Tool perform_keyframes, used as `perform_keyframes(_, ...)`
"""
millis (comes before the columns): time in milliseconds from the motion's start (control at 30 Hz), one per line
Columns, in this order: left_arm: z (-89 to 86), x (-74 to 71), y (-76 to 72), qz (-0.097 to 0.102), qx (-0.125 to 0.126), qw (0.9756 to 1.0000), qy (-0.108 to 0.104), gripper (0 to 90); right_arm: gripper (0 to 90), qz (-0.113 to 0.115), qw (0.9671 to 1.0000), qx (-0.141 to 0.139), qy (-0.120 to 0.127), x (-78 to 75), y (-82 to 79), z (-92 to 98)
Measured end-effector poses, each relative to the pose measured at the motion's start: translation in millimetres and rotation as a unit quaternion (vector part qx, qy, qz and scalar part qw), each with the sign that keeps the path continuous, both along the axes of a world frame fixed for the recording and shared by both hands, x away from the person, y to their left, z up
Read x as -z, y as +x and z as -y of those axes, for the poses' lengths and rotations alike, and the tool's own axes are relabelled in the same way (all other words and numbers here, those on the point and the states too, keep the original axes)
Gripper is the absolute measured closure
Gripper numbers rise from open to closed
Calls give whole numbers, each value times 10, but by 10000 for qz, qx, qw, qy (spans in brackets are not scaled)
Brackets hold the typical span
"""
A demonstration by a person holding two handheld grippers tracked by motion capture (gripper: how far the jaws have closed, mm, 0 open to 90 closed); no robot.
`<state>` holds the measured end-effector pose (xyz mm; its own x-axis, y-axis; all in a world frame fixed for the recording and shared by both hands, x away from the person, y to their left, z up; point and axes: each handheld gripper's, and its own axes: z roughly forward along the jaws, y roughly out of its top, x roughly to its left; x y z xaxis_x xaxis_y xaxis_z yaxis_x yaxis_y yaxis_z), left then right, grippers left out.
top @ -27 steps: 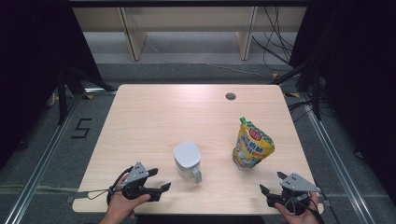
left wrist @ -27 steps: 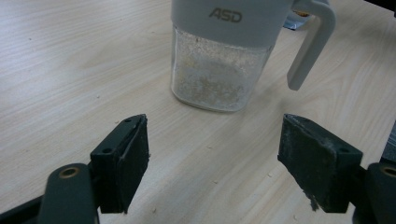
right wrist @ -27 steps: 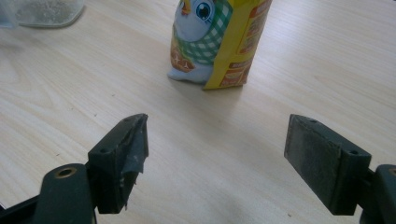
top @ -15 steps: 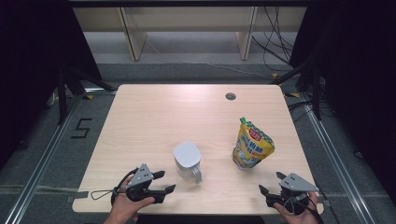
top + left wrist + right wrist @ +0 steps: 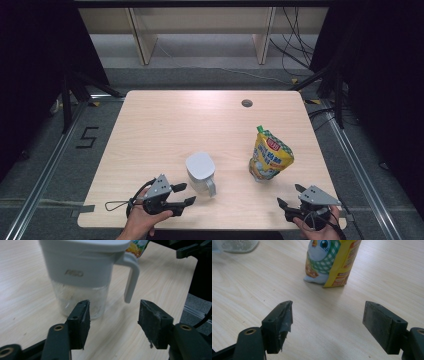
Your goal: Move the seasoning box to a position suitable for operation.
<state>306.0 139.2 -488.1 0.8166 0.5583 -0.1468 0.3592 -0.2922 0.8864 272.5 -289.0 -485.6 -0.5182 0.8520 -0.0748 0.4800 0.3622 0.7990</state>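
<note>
1. Table [image 5: 165, 125]: one; pale wood; one round hole [image 5: 246, 103] in the upper right of its top in the high view.
2. Jug [image 5: 200, 172]: one; white lid and band, clear lower body, white handle [image 5: 131, 281]; upright, lower centre of the high view, just right of the left gripper; in the left gripper view it stands close ahead, upper left of frame; contents: a pale residue low in the clear part, too blurred to name.
3. Pouch [image 5: 269, 154]: one; yellow, green cap, cartoon print; upright, right of centre in the high view, well apart from the jug; top centre in the right gripper view [image 5: 329, 262]; sealed, contents unseen.
4. Left gripper [image 5: 182, 194]: one; lower left of the high view, held in a hand [image 5: 142, 222]; jaws parted to a middling gap, nothing between them; tips just short of the jug.
5. Right gripper [image 5: 289, 196]: one; lower right corner of the high view, held in a hand; jaws wide apart, bare table between them; pouch near, not touched.
</note>
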Motion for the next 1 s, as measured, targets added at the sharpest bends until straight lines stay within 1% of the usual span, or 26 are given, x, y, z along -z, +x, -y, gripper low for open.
perform_keyframes(33,28,-4,-5,15,36,10000,-8,468,250,159,9997,-131,-101,5,30,23)
perform_keyframes(100,89,-7,-22,-13,36,10000,-44,503,249,133,9997,-126,-135,4,25,19)
perform_keyframes(133,110,-4,-15,-26,140,9999,-11,521,250,-18,9999,-92,-39,6,12,4)
perform_keyframes(167,130,0,-16,-56,145,9999,-13,531,249,-52,9999,-133,-47,7,17,2)
perform_keyframes(233,192,23,0,-32,226,9997,16,566,250,-9,9998,-205,-74,14,28,0)
perform_keyframes(267,214,31,5,-52,253,9996,67,584,250,-31,9998,-174,-54,12,22,-4)
perform_keyframes(300,235,36,13,-34,263,9996,115,598,249,36,9998,-190,-98,10,28,-1)
perform_keyframes(333,251,37,37,57,361,9992,179,608,249,73,9997,-203,-126,10,30,1)
perform_keyframes(367,280,44,34,21,297,9994,183,619,249,64,9997,-190,-117,10,24,-6)
perform_keyframes(400,296,43,46,111,293,9990,305,635,249,-9,9994,-317,-115,14,34,-10)
perform_keyframes(433,316,44,61,200,335,9986,366,650,249,5,9997,-195,-122,9,16,-18)
perform_keyframes(467,343,50,57,132,283,9989,337,661,249,60,9995,-261,-163,8,23,-14)
perform_keyframes(533,391,60,71,134,321,9987,373,668,249,58,9995,-278,-168,4,19,-20)
perform_keyframes(567,418,72,75,123,366,9986,366,667,249,-33,9998,-167,-95,6,-4,-43)
perform_keyframes(600,437,76,82,96,418,9982,416,666,249,50,9994,-326,-114,16,28,-26)
perform_keyframes(633,463,85,80,126,411,9982,429,670,249,49,9994,-287,-183,13,22,-27)
perform_keyframes(667,480,89,82,164,409,9978,500,680,249,30,9993,-307,-187,14,22,-28)
perform_keyframes(700,501,101,82,243,368,9979,471,691,249,17,9993,-348,-142,19,27,-29)
perform_keyframes(733,497,90,94,210,414,9973,561,709,249,56,9993,-303,-198,12,20,-30)
perform_keyframes(767,502,89,104,262,401,9973,551,724,249,48,9993,-310,-196,10,20,-29)
perform_keyframes(800,499,87,112,251,370,9973,575,736,249,41,9993,-312,-179,9,18,-31)
perform_keyframes(833,507,96,116,270,330,9979,496,750,249,37,9993,-313,-181,10,19,-32)
perform_keyframes(867,497,93,134,253,369,9973,586,756,249,35,9993,-314,-184,11,19,-33)
perform_keyframes(900,504,96,133,203,381,9979,482,766,249,35,9993,-318,-185,12,20,-34)
perform_keyframes(933,501,96,138,223,348,9981,458,784,249,36,9993,-323,-200,13,20,-35)
perform_keyframes(1000,490,94,146,199,404,9979,456,799,249,44,9993,-322,-190,12,19,-38)
